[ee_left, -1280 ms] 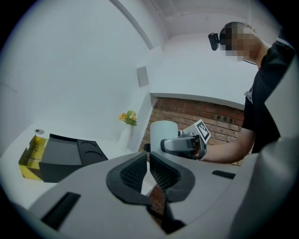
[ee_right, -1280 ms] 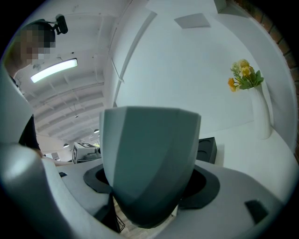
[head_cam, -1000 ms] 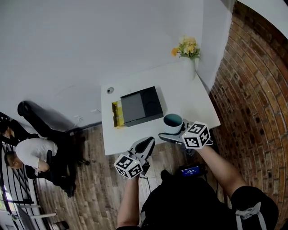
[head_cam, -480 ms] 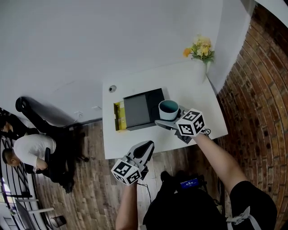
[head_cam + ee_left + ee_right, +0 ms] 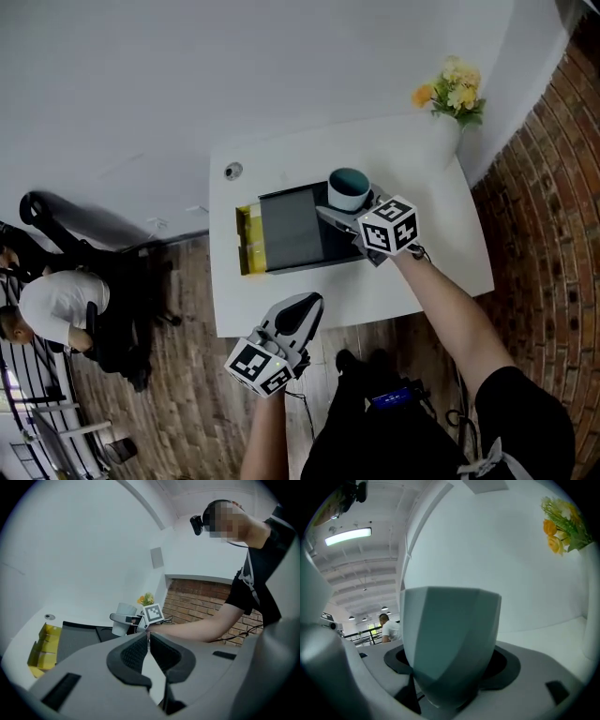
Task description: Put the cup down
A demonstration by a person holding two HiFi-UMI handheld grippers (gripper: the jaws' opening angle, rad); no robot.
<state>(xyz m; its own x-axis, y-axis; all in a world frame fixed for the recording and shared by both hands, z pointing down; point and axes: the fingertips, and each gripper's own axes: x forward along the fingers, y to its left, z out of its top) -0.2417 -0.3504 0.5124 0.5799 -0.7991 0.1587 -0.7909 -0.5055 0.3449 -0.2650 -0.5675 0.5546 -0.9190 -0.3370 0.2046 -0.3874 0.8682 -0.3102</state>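
A pale teal-grey faceted cup (image 5: 349, 188) with a dark teal inside is held upright between the jaws of my right gripper (image 5: 346, 202). It hangs over the far right corner of a black tray (image 5: 300, 246) on the white table (image 5: 412, 169). In the right gripper view the cup (image 5: 450, 634) fills the middle, clamped low on its body by my right gripper (image 5: 450, 681). My left gripper (image 5: 302, 311) is shut and empty, off the table's front edge above the wooden floor. From the left gripper view, the closed left gripper (image 5: 148, 640) points toward the cup (image 5: 123, 618).
A yellow box (image 5: 246, 242) lies against the tray's left side. A white vase of flowers (image 5: 455, 89) stands at the far right corner, a small round disc (image 5: 232, 171) at the far left. A seated person (image 5: 47, 309) and a black chair (image 5: 122, 309) are left; brick wall right.
My right gripper has carried the cup from the table's front right edge away from me and leftward, to above the tray's far corner. The left gripper has hardly moved.
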